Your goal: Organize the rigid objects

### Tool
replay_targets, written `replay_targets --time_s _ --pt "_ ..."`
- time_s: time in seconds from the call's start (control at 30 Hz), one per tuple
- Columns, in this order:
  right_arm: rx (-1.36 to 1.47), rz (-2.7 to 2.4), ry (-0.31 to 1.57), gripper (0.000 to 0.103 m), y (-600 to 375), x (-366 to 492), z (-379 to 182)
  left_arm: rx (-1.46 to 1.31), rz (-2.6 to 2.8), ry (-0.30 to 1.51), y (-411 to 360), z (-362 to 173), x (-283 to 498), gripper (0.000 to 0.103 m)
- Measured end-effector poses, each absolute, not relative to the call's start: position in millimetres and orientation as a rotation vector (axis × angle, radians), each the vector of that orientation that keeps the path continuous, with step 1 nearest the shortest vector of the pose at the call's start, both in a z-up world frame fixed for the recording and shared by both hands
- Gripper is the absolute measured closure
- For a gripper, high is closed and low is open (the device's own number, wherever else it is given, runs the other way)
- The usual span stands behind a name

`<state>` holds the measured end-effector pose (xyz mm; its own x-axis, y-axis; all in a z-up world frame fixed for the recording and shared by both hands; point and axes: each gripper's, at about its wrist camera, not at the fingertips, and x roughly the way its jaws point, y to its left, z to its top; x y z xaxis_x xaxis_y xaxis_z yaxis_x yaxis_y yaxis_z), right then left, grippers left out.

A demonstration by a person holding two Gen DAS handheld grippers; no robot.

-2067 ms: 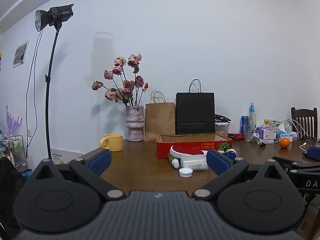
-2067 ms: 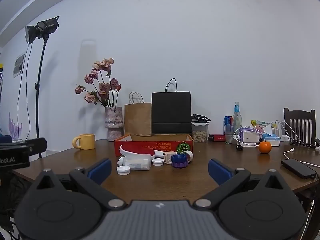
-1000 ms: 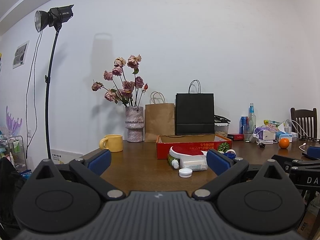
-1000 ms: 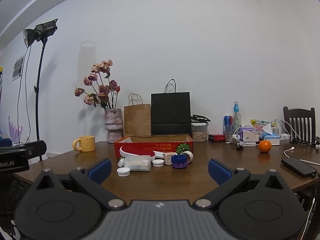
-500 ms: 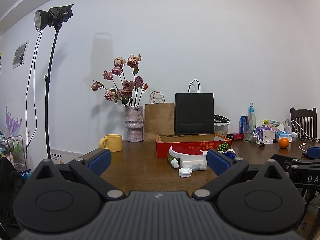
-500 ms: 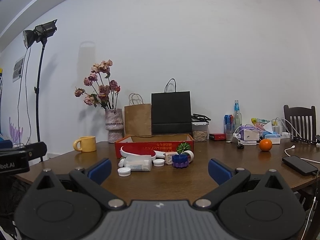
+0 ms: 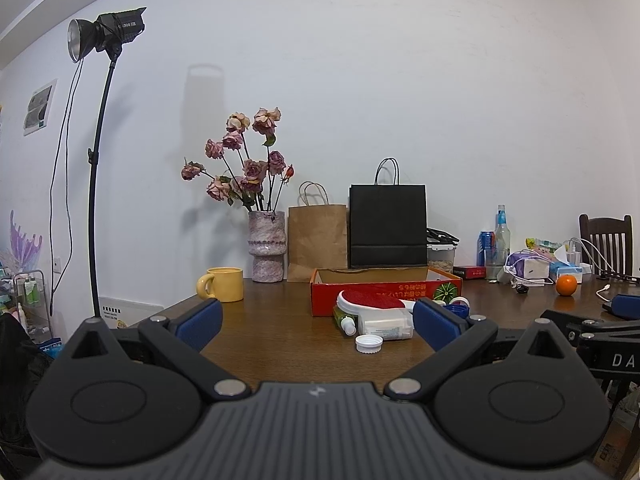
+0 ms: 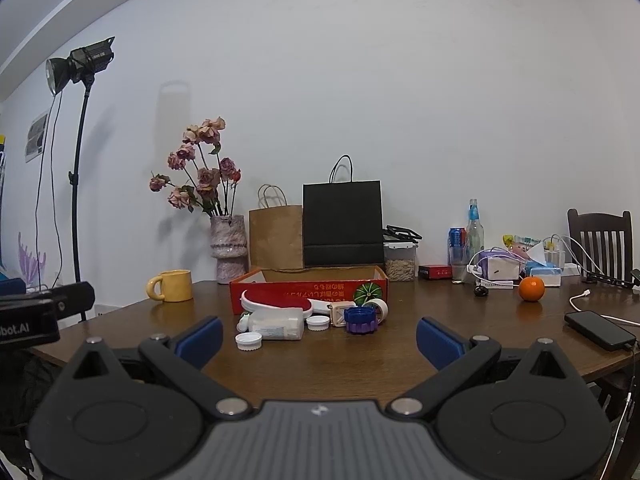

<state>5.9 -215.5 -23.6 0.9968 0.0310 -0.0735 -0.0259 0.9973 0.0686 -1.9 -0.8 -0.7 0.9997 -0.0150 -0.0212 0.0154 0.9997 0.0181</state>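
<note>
A shallow red cardboard box (image 8: pixel 308 287) (image 7: pixel 384 290) stands open on the brown table. In front of it lies a small pile: a red-and-white brush (image 8: pixel 276 304) (image 7: pixel 372 303), a clear plastic bottle on its side (image 8: pixel 276 323) (image 7: pixel 386 326), two white caps (image 8: pixel 248 340) (image 8: pixel 318 322), a blue and purple ring piece (image 8: pixel 361 319), a beige square part (image 8: pixel 342 314) and a white tape roll (image 8: pixel 380 307). My left gripper (image 7: pixel 318 326) is open, well short of the pile. My right gripper (image 8: pixel 318 338) is open too, held back from the table edge.
A yellow mug (image 8: pixel 172 285), a vase of dried roses (image 8: pixel 228 248), a brown bag (image 8: pixel 276 236) and a black bag (image 8: pixel 342 224) stand at the back. Bottles, boxes and cables (image 8: pixel 500 264), an orange (image 8: pixel 531 289) and a phone (image 8: pixel 600 330) fill the right side. A light stand (image 7: pixel 94 168) rises at left.
Both grippers have stayed open and nearly still. The right wrist view has drifted slightly, so the scene sits a little lower and closer than before.
</note>
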Motion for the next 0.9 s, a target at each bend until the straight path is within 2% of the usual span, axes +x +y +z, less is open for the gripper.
replay_targets --time_s 0.9 --pt "0.077 0.033 0.081 0.000 -220.0 9.4 -23.9 0.019 -0.013 0.019 0.0 -1.5 -1.1 0.000"
